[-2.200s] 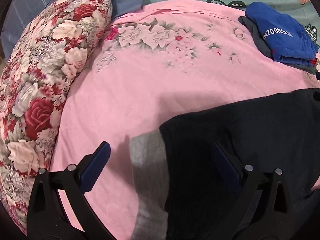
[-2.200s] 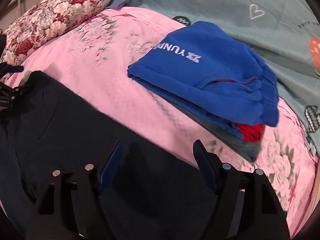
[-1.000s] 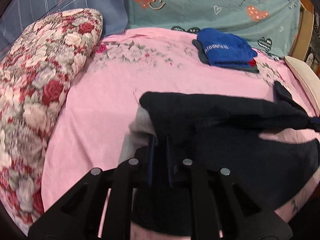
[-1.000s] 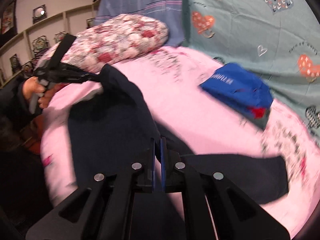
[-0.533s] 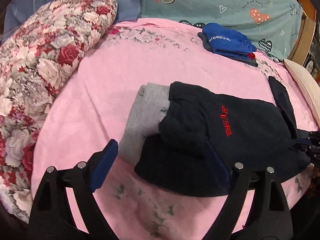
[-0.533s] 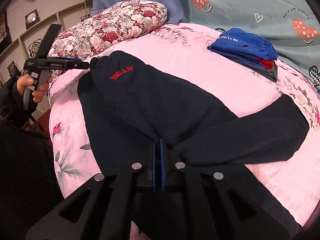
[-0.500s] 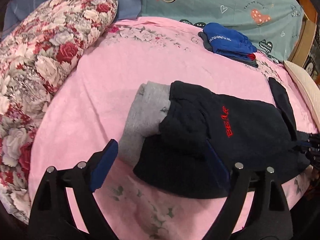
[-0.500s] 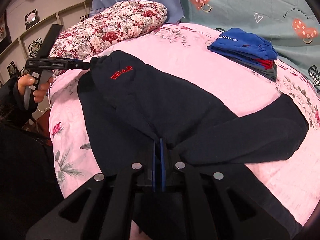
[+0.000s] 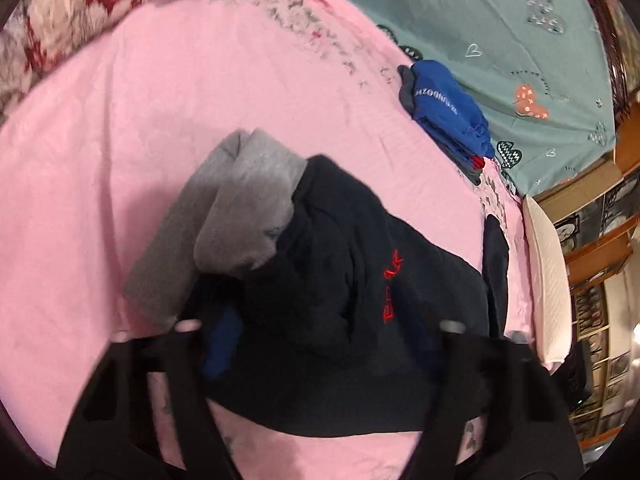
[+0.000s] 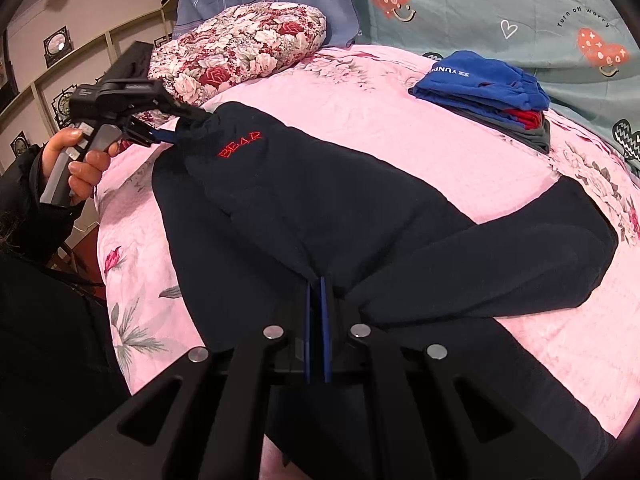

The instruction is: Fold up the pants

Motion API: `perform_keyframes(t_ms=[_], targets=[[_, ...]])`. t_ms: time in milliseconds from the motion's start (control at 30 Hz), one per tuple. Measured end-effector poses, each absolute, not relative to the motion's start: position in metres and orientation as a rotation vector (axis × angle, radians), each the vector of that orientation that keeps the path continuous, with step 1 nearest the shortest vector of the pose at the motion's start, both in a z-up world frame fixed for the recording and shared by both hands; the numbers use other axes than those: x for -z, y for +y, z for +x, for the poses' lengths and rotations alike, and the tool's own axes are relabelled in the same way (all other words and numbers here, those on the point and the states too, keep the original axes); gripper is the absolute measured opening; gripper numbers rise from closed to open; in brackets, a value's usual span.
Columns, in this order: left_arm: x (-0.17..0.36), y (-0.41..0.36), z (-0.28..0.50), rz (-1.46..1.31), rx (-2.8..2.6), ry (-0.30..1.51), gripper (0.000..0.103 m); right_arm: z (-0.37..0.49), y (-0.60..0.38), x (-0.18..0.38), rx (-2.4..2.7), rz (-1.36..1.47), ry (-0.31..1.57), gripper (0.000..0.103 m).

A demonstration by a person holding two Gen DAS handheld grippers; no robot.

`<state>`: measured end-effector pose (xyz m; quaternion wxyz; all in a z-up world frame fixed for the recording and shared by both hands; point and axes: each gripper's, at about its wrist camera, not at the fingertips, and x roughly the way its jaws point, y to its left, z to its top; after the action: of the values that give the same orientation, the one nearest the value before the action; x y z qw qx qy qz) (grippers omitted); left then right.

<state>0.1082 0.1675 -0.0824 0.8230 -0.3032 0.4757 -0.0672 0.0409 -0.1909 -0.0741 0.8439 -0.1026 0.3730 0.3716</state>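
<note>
- The dark navy pants (image 10: pixel 304 208) lie spread across the pink floral bed (image 10: pixel 360 112), waist end to the left with red "BEAR" stitching facing up, one leg bent round toward the right.
- The right hand-held gripper (image 10: pixel 318 320) is clamped tight on a pinch of the navy cloth at the near edge, blue pads pressed together with fabric caught between them.
- The left hand-held gripper (image 9: pixel 320 340) sits over the waist end, where the grey lining (image 9: pixel 240 216) shows; its jaws have just been closing, and bunched waistband lies between them. The view is blurred, so I cannot tell whether the pads press the cloth.
- From the right side, a hand (image 10: pixel 80 160) in a dark sleeve holds that gripper's handle at the bed's left edge.
- A folded blue garment (image 10: pixel 484 80) rests atop a small stack at the far right, well apart from the pants.
- A rose-patterned pillow (image 10: pixel 240 52) lies at the far left.
</note>
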Motion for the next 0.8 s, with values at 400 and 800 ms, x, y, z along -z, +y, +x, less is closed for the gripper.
perform_keyframes(t_ms=[400,800], targets=[[0.049,0.171,0.099,-0.597,0.134,0.946,0.01,0.035,-0.197,0.046,-0.785,-0.174,0.704,0.005],[0.089,0.186,0.06,-0.497,0.05,1.009,0.013,0.007,-0.166,0.066,-0.907,-0.274,0.827,0.005]])
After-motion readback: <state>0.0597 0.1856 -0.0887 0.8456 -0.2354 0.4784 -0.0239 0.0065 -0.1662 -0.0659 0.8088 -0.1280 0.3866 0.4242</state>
